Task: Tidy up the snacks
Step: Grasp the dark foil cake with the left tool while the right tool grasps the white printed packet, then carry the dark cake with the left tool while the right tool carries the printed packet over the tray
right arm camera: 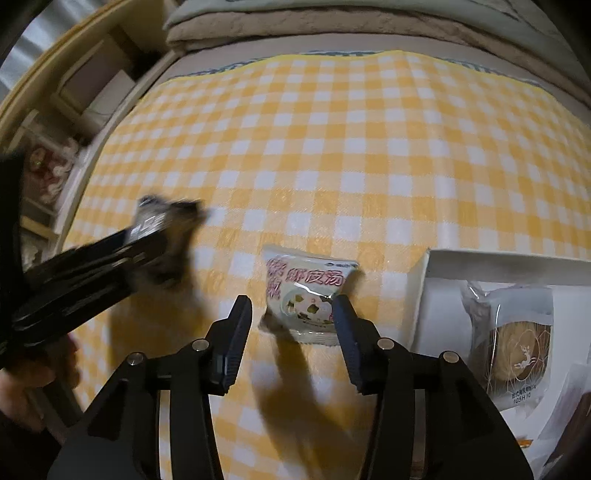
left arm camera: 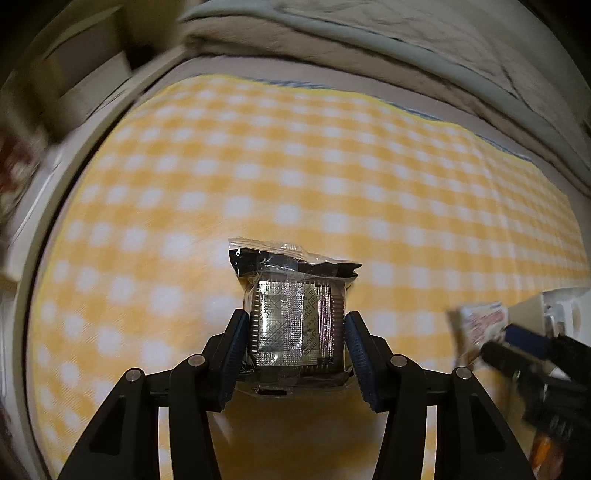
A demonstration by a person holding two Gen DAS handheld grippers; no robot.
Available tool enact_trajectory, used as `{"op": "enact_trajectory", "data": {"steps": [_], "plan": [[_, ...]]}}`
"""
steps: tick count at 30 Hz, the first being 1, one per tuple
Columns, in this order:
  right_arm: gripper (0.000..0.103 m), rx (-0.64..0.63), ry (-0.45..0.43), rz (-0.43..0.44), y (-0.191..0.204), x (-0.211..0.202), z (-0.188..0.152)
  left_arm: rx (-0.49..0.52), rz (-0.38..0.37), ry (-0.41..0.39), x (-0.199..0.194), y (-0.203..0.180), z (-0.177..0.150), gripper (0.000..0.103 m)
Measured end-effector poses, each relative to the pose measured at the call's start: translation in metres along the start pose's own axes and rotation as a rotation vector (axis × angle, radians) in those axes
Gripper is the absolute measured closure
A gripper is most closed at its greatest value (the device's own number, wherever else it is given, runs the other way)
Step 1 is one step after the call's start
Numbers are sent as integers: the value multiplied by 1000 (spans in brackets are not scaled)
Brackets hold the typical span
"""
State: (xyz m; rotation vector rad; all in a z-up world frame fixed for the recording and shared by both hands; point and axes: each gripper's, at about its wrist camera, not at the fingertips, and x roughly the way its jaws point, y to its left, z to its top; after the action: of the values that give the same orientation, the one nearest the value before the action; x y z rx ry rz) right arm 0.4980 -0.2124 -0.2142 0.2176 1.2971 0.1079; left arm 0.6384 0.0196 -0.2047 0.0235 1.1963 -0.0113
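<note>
My left gripper (left arm camera: 295,332) is shut on a dark snack packet (left arm camera: 295,325) with a clear, silvery wrapper, held just above the yellow checked cloth (left arm camera: 295,166). The right wrist view shows the same left gripper (right arm camera: 159,236) blurred at the left, with the dark packet (right arm camera: 166,221) in it. My right gripper (right arm camera: 291,317) stands open over a pale green soup packet (right arm camera: 306,291). That packet lies between the jaws, close to the right finger and clear of the left one. The left wrist view has the right gripper (left arm camera: 495,339) at the far right, by the pale packet (left arm camera: 480,321).
A white tray (right arm camera: 424,295) at the right holds a wrapped round pastry (right arm camera: 517,332) and a brown packet (right arm camera: 569,424). Folded bedding (right arm camera: 332,26) lies beyond the cloth's far edge. Shelves (right arm camera: 85,85) stand at the left. A hand (right arm camera: 22,387) shows at the lower left.
</note>
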Motion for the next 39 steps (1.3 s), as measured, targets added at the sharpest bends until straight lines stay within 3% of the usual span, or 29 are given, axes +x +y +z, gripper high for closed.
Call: {"op": "enact_trajectory", "data": {"steps": [4, 7, 9, 11, 13, 17, 23, 39], "plan": [[51, -14, 1, -42, 12, 14, 8, -62, -7, 29, -10, 18, -6, 51], [50, -70, -6, -82, 24, 26, 12, -37, -27, 25, -11, 19, -4, 49], [50, -106, -9, -106, 30, 32, 12, -21, -28, 20, -9, 18, -2, 35], [50, -142, -8, -131, 38, 38, 12, -16, -22, 6, -7, 23, -2, 32], [55, -173, -2, -147, 43, 41, 10, -24, -19, 9, -3, 28, -3, 32], [59, -211, -8, -143, 48, 42, 5, -45, -34, 24, 5, 33, -9, 45], [60, -213, -42, -102, 50, 31, 3, 10, -26, 13, 4, 23, -9, 50], [60, -202, -257, -33, 52, -63, 7, 3, -76, -242, -111, 4, -35, 51]]}}
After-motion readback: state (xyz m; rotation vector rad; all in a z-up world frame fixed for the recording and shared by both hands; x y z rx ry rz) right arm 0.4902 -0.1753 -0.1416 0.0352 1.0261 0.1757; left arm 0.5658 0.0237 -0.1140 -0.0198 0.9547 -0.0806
